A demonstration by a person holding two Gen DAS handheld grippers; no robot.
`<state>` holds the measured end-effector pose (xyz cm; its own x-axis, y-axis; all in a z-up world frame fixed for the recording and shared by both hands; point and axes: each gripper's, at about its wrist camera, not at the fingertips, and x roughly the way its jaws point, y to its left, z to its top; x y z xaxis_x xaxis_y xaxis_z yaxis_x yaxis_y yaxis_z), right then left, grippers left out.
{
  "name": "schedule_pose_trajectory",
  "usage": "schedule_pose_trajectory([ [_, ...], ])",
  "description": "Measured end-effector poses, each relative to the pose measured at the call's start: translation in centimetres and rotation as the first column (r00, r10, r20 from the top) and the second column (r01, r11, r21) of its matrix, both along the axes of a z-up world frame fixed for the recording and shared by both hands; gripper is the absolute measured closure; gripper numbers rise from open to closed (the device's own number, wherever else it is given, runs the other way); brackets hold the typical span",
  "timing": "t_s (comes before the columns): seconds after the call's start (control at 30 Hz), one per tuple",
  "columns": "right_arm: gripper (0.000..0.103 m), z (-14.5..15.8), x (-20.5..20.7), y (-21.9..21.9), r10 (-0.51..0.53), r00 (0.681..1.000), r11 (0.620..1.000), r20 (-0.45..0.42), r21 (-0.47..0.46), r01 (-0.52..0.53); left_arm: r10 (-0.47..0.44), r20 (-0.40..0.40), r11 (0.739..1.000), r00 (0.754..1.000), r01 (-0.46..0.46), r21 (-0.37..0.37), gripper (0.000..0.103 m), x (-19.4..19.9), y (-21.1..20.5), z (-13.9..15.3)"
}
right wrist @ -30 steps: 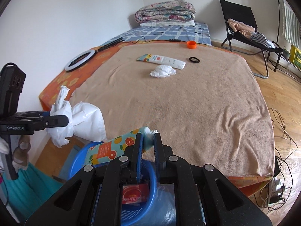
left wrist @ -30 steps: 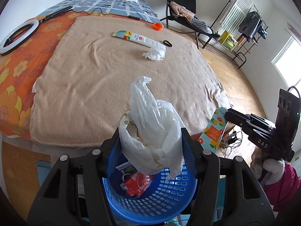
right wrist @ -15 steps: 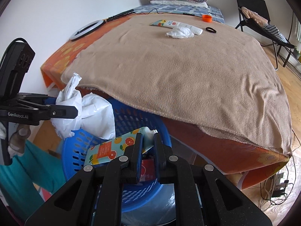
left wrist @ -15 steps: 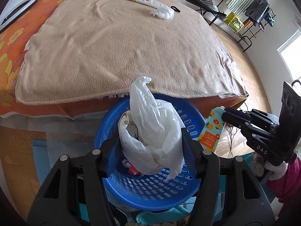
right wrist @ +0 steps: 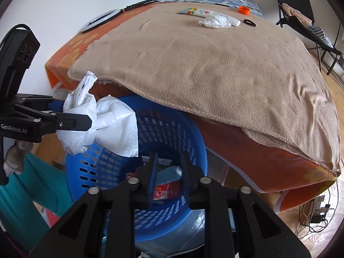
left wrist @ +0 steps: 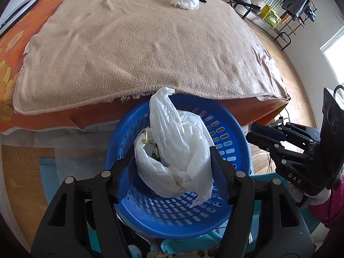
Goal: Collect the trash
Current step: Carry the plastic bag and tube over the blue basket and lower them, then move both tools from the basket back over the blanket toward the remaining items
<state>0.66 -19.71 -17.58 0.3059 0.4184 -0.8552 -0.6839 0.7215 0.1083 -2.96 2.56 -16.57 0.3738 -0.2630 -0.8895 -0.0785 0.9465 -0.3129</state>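
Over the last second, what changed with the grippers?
Right gripper opened and released the orange-print tube, which now lies in the blue basket. Both grippers came down over the basket. Left gripper still clamps the white plastic bag; bed items unmoved.

Below my left gripper sits the basket, the bag between its fingers. My right gripper hangs over the basket too. Ahead on the bed lie a tube and crumpled wad
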Motion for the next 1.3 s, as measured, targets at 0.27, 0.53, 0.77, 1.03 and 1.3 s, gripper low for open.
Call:
schedule_pose_trajectory([
  [0.27,0.047,0.2,0.2,-0.1,-0.024,1.0,1.0,0.005,-0.003,0.024,-0.017,-0.026,1.0,1.0,0.017,0.01,0.033,0.2,-0.3,-0.4],
  [0.53,0.039,0.4,0.5,-0.1,-0.053,0.999,0.999,0.012,-0.013,0.053,-0.007,-0.024,1.0,1.0,0.007,0.016,0.033,0.2,-0.1,-0.4],
  [0.77,0.038,0.7,0.7,0.0,-0.085,0.996,0.996,0.02,-0.025,0.086,-0.013,-0.008,0.999,1.0,0.013,0.03,0.033,0.4,-0.3,-0.1],
  [1.03,0.037,1.0,0.5,0.4,-0.087,0.995,0.995,0.051,-0.042,0.089,-0.016,-0.005,0.999,1.0,0.017,0.039,0.033,0.6,-0.5,-0.1],
  [1.3,0.036,1.4,0.5,0.5,-0.096,0.993,0.994,0.066,-0.043,0.099,-0.014,-0.004,0.999,1.0,0.015,0.041,0.033,0.7,-0.6,-0.1],
])
